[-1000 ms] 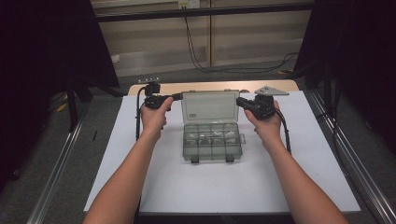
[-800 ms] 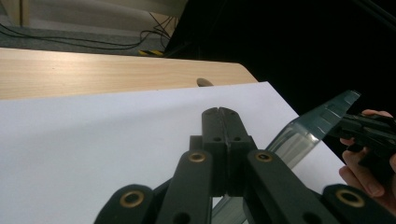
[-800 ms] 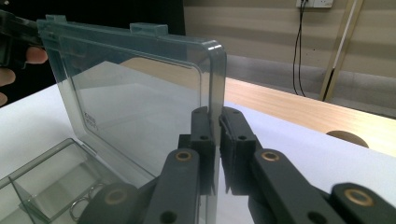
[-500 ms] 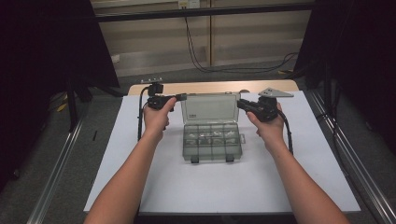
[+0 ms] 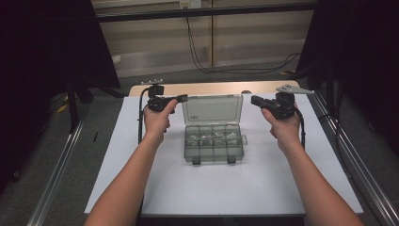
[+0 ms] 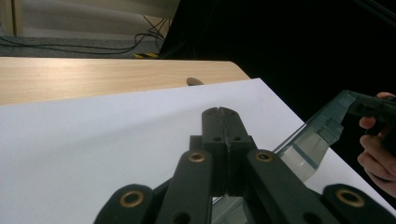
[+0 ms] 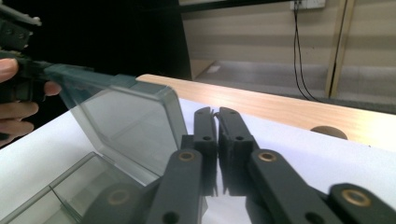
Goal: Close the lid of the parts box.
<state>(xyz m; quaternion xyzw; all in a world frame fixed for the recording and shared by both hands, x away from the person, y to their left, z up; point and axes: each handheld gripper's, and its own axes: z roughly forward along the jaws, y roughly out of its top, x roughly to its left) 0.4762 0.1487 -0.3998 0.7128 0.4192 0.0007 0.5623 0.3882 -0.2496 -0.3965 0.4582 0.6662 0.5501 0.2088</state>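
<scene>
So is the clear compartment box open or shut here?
Open. The compartment box has its lid standing upright behind the base, leaving the divided compartments uncovered.

No writing, label, brand, number or sign can be read anywhere in these pictures. The clear plastic box [image 5: 214, 136] on the table bears a small pale mark at the lower left of its raised lid [image 5: 212, 109], seen in the high view, but it is too small and blurred to make out. The black tools and the white sheet [image 5: 188, 188] carry no legible markings.
</scene>
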